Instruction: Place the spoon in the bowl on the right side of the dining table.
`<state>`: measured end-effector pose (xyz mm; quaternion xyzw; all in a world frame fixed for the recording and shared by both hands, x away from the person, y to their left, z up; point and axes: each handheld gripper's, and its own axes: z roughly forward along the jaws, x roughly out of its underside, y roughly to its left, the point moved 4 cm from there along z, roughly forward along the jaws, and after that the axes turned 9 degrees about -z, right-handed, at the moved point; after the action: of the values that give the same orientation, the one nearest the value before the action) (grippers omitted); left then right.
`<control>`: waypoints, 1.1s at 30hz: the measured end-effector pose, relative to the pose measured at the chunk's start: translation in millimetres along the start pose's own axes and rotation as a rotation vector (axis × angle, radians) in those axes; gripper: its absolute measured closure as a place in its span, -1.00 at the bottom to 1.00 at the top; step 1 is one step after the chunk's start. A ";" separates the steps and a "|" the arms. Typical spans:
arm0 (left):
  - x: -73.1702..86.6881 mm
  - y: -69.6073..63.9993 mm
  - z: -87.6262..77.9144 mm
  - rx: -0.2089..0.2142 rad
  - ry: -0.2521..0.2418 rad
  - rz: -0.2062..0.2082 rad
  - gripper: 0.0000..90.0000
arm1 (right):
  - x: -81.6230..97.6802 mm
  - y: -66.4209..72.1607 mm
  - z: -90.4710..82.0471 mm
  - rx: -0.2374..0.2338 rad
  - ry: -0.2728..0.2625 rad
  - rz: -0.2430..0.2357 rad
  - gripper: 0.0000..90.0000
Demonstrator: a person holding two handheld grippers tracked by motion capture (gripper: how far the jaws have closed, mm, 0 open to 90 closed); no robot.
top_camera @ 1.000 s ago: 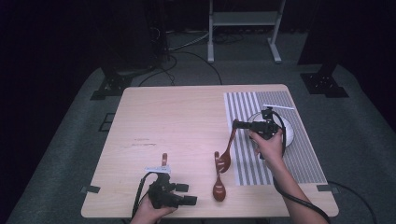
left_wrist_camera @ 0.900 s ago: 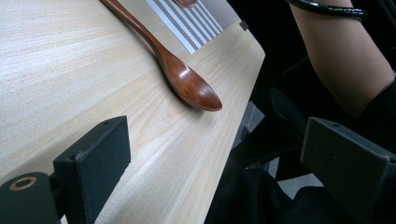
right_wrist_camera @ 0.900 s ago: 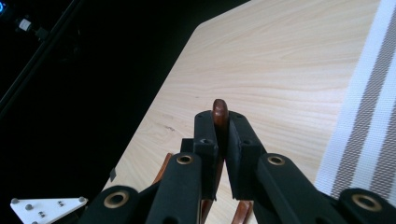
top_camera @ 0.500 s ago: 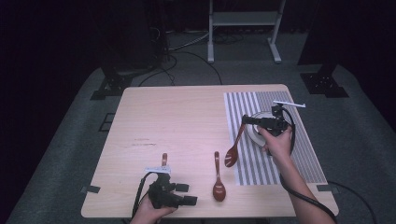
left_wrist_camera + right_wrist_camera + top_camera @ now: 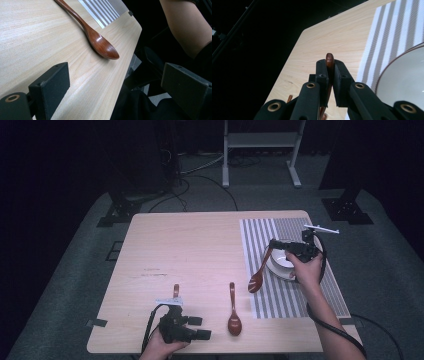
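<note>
My right gripper (image 5: 274, 245) (image 5: 330, 63) is shut on the handle end of a brown wooden spoon (image 5: 260, 272) (image 5: 329, 59). The spoon hangs slanted, its scoop low over the striped placemat (image 5: 260, 235) beside a white bowl (image 5: 283, 265) (image 5: 407, 80). A second wooden spoon (image 5: 233, 314) (image 5: 100, 42) lies on the table near the front edge. My left gripper (image 5: 200, 328) (image 5: 116, 70) rests at the front edge to the left of that spoon, open, with nothing between its jaws. A third spoon's handle (image 5: 176, 291) pokes out behind the left gripper.
The light wooden table (image 5: 190, 250) stands on grey carpet. The placemat (image 5: 105, 10) (image 5: 392, 32) covers the table's right side. A person's forearm (image 5: 187, 25) reaches past the front right corner. A white stand (image 5: 260, 150) and dark tripod feet sit on the floor behind.
My right gripper has carried the spoon to the right and slightly up, from the placemat's left part toward the bowl. The left gripper has stayed where it was.
</note>
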<state>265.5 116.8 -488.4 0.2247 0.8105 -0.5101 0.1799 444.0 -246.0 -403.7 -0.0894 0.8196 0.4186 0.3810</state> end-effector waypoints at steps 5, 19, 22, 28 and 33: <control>-0.1 0.1 -0.2 0.003 0.000 -0.002 -0.84 | -3.7 -5.9 -6.2 0.012 -0.019 0.010 0.85; -0.1 0.2 -0.9 -0.002 0.000 0.001 -0.84 | -16.3 -12.7 -17.9 0.060 -0.059 0.027 0.85; -0.3 0.1 -1.0 -0.002 0.001 0.003 -0.84 | -19.2 -15.5 -21.8 0.073 -0.070 0.031 0.85; -0.3 0.2 -1.1 -0.002 -0.002 0.000 -0.84 | -24.1 -20.9 -29.5 0.085 -0.091 0.050 0.85; -0.3 0.5 -0.8 -0.002 0.001 0.003 -0.84 | -28.3 -26.1 -37.2 0.104 -0.111 0.062 0.85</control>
<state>266.0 117.7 -488.3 0.2258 0.8108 -0.5089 0.1804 455.4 -295.4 -386.7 -0.0208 0.8201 0.3913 0.4170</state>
